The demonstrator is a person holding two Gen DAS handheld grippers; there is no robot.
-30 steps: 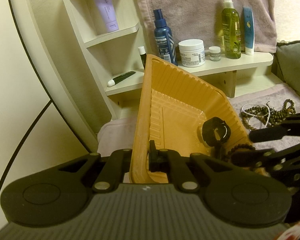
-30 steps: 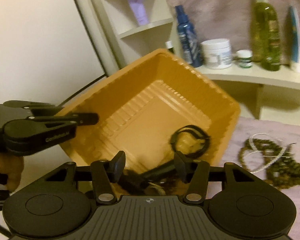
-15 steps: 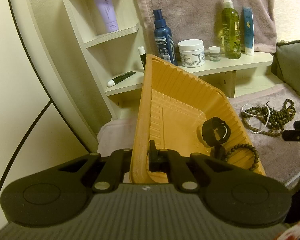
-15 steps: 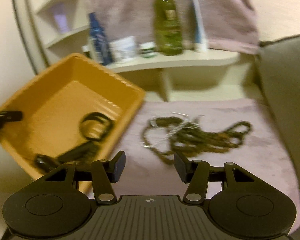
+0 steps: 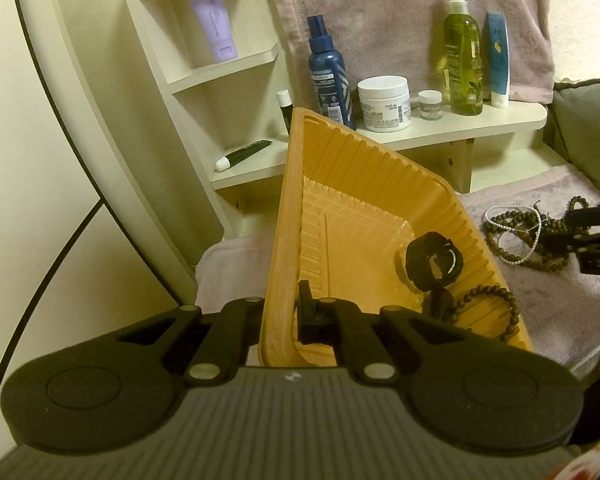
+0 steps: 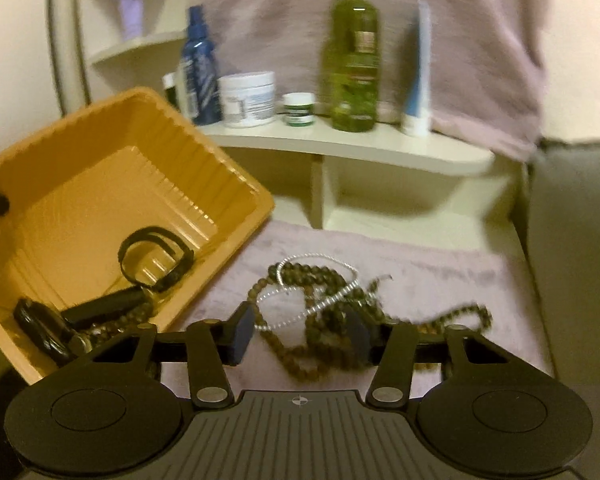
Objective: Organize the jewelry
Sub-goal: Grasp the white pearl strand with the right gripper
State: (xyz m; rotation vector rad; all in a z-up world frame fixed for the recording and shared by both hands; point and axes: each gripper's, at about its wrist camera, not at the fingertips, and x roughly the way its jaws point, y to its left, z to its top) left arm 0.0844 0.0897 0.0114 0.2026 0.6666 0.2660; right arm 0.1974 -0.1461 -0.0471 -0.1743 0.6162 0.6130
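Against cream shelves of bottles, the left claw (image 5: pixel 286 312) is clamping the tilted orange tray (image 5: pixel 364 216) by its rim, while the right claw (image 6: pixel 298 330), nearer and closing without pressing yet, is straddling the bead tangle (image 6: pixel 320 304) lying at twelve o'clock on the mauve surface (image 6: pixel 460 280).

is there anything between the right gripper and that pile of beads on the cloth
Nothing visible. The right gripper is right over the tangled bead strands on the pink cloth, jaws closing with beads between them. The orange tray sits off to its left, beside the pile.
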